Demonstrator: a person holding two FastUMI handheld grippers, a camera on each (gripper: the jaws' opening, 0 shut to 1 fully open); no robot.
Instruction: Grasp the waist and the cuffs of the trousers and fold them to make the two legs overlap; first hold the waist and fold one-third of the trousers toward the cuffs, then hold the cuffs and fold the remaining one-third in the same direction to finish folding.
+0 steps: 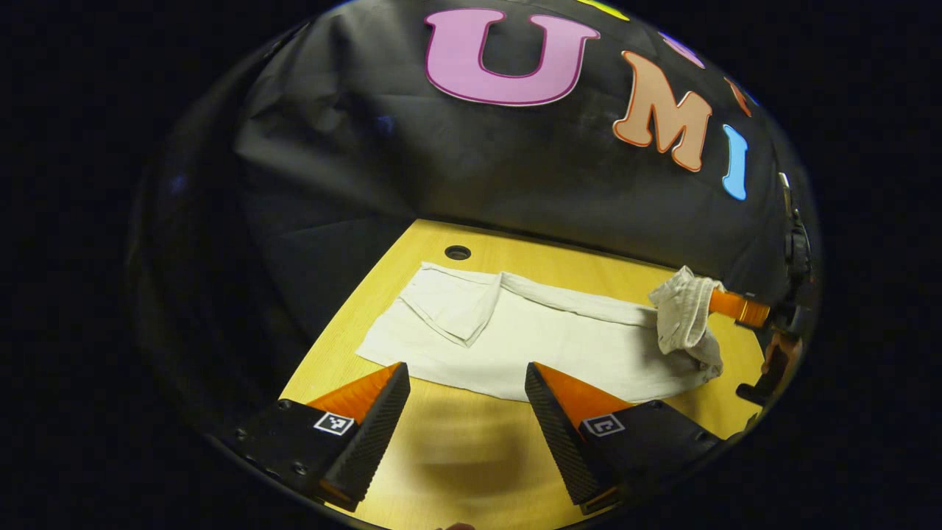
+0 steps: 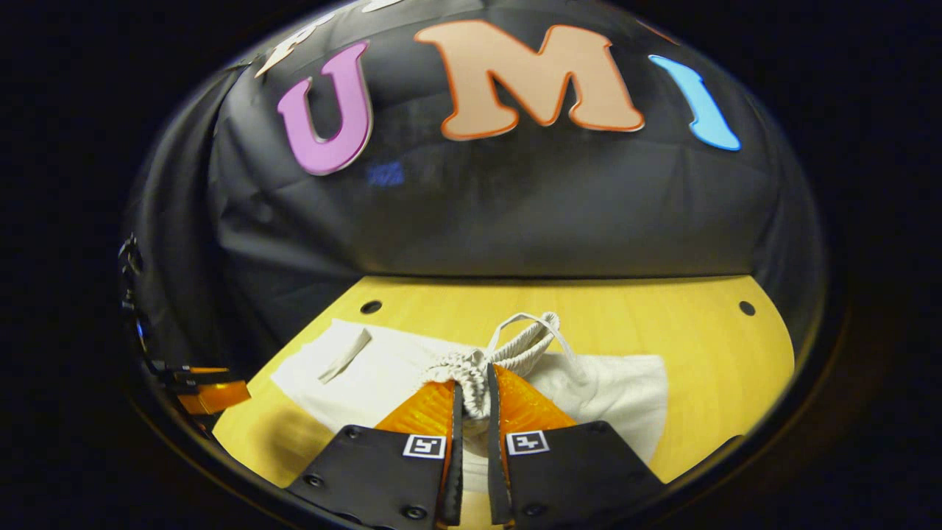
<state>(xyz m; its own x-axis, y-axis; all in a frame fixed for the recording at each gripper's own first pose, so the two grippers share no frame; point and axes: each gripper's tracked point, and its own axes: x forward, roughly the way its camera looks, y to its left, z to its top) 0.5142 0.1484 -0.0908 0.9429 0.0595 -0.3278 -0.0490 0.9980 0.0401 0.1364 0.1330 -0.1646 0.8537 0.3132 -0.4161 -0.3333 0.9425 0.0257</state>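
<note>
The right gripper (image 2: 472, 401) is clamped on the trousers' (image 1: 537, 346) waist (image 2: 471, 372); the left gripper (image 1: 465, 394), jaws apart, hovers lower centre, nearer the cuffs (image 1: 441, 302) lying upper left.

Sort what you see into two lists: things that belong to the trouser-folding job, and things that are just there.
Job:
trousers
waist, pinched in the right tongs
left tongs, open, near the trousers

Just there:
table
table holes
</note>
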